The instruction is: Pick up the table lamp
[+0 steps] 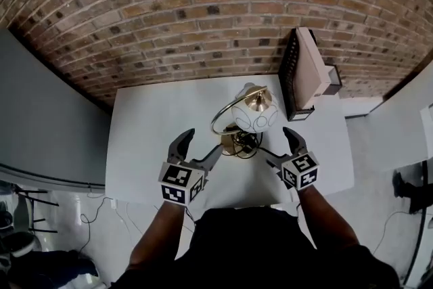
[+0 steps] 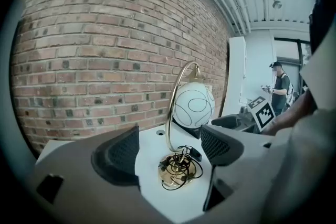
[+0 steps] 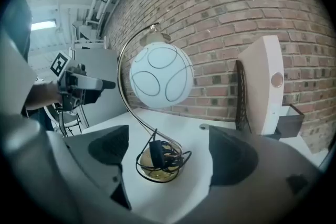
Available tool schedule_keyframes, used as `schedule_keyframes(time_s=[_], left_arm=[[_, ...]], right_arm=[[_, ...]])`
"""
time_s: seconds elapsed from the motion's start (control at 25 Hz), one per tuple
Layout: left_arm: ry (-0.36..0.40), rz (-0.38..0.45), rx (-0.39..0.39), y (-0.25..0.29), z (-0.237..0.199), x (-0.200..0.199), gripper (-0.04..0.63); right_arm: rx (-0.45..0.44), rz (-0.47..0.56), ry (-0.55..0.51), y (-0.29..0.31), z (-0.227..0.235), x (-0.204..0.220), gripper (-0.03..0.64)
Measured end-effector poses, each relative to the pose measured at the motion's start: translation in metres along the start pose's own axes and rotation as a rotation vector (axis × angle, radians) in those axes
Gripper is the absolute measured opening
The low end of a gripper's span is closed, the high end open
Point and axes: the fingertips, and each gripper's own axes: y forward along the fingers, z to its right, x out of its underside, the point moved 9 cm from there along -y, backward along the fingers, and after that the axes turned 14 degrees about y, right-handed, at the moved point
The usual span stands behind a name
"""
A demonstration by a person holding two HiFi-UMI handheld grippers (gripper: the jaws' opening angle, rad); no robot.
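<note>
Head view, plus L and R gripper views. The table lamp point(image 1: 252, 120), w/ a white glass globe shade bearing thin dark looping lines, a curved brass arc stem and a round brass base, is standing upright on the white rectangular table point(image 1: 145, 145), towards the table's back-centre and in front of the red-brown brick wall point(image 1: 203, 10). A black cord point(image 3: 167, 156) w/ an inline switch is lying coiled on the base. The globe is hanging from the top of the arc, above the base and clear of the tabletop.

The left gripper point(image 1: 204, 140) is hovering over the table's near edge, just L of the lamp base. Its jaws are standing apart and gripping nothing. In the left gripper view the lamp point(image 2: 192, 105) is showing btwn the two pads of the left gripper point(image 2: 169, 139), ahead of them and not touching.

The right gripper point(image 1: 279, 144) is hovering just R of the base. Its jaws are gaping wide and are likewise empty. In the right gripper view the lamp point(image 3: 160, 75) is sitting ahead of the right gripper point(image 3: 167, 139), framed by the pads, no contact.

A beige slab-shaped appliance w/ a dark grille face point(image 1: 308, 71) is standing on the table's R rear corner, near the lamp but apart from it. A round cable hole point(image 3: 203, 126) is showing in the tabletop behind the base. A person point(image 2: 281, 86) is standing in the background.
</note>
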Motion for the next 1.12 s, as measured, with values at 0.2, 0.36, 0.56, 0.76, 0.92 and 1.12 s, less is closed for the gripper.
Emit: schedule_keyframes(time_s=[0.2, 0.36, 0.56, 0.76, 0.92, 1.12], left_arm=[[0.033, -0.003, -0.019, 0.011, -0.011, -0.012, 0.368], [0.056, -0.042, -0.009, 0.022, -0.011, -0.015, 0.367], [0.065, -0.042, -0.005, 0.029, -0.009, -0.019, 0.367], [0.093, -0.044, 0.005, 0.038, -0.007, -0.023, 0.361], [0.104, -0.046, 0.003, 0.042, -0.007, -0.025, 0.281], [0.123, -0.042, -0.004, 0.043, -0.009, -0.029, 0.199]], right_arm=[[0.048, -0.056, -0.034, 0.024, 0.03, 0.011, 0.469], [0.087, -0.122, -0.05, 0.044, 0.046, 0.019, 0.439], [0.097, -0.193, -0.093, 0.072, 0.048, 0.03, 0.417], [0.105, -0.231, -0.125, 0.092, 0.046, 0.035, 0.385], [0.104, -0.25, -0.151, 0.104, 0.044, 0.037, 0.354], [0.098, -0.262, -0.164, 0.114, 0.04, 0.041, 0.276]])
